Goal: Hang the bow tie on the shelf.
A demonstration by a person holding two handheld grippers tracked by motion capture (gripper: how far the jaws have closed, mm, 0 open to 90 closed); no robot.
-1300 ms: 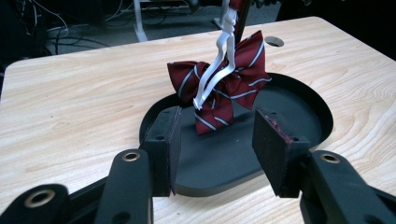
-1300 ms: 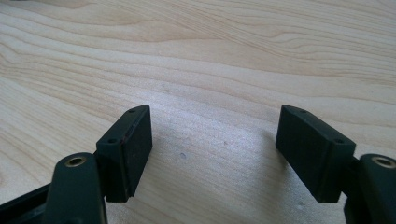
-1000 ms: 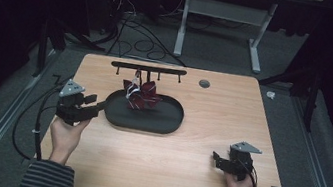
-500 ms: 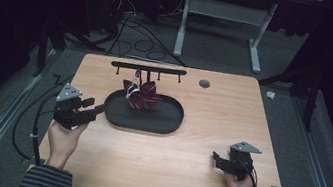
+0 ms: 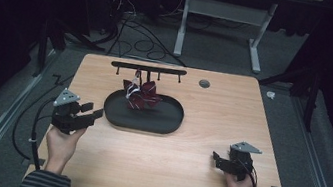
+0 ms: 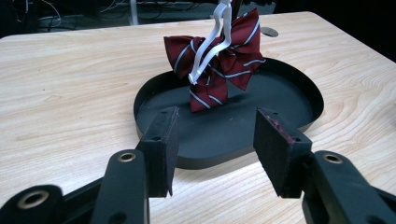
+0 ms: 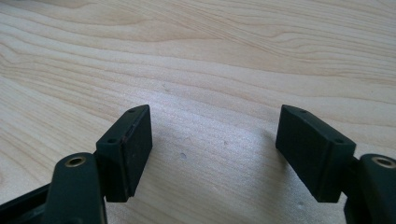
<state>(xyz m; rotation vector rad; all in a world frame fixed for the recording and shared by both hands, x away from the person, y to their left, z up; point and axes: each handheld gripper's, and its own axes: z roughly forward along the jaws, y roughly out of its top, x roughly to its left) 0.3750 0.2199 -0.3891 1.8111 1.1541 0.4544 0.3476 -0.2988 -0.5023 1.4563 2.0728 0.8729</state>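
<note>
Now my left gripper has backed toward seven o'clock off the tray, jaws spread, empty; bow tie hangs released. Right gripper idles, spread.

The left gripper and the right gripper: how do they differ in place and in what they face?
The left gripper is at the table's left edge, beside the black tray; the right gripper sits near the front right, far from that tray. The left gripper faces the striped bow tie hanging above the tray; the right gripper faces bare wooden table. Both are open and hold nothing.
</note>
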